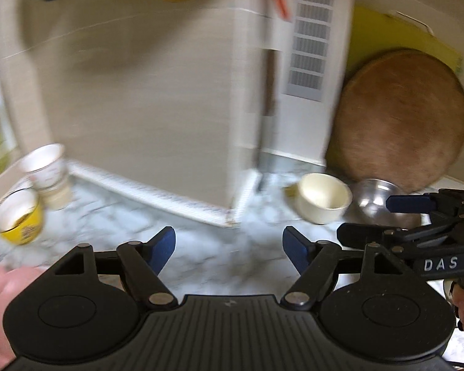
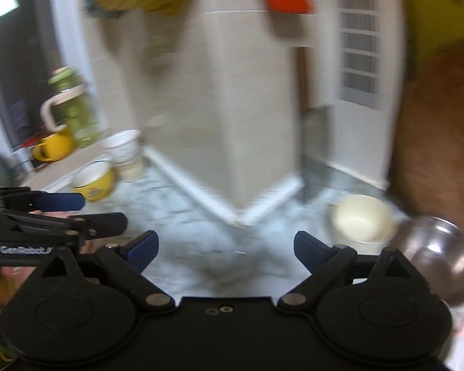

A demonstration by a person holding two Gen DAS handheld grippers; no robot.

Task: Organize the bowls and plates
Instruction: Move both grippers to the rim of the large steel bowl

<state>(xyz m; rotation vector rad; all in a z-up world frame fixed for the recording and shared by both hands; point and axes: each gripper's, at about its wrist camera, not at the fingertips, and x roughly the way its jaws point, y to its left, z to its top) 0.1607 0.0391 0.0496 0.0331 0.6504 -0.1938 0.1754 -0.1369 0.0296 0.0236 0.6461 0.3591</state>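
Observation:
Both views are motion-blurred. A cream bowl [image 1: 323,198] sits on the marble counter at the right, next to a steel bowl [image 1: 375,199]; both also show in the right wrist view, the cream bowl [image 2: 363,219] and the steel bowl [image 2: 442,256]. At the left stand a yellow bowl [image 1: 20,218] and a stack of white cups [image 1: 48,173], also in the right wrist view as yellow bowl [image 2: 94,179] and cups [image 2: 125,153]. My left gripper [image 1: 229,249] is open and empty over the counter. My right gripper [image 2: 225,245] is open and empty, left of the cream bowl.
A round wooden board [image 1: 402,120] leans on the wall behind the bowls. A tiled wall corner [image 1: 232,213] juts out to the counter. A yellow mug [image 2: 54,148] and a green glass jar [image 2: 72,108] stand on the left ledge. A pink object [image 1: 3,281] lies near left.

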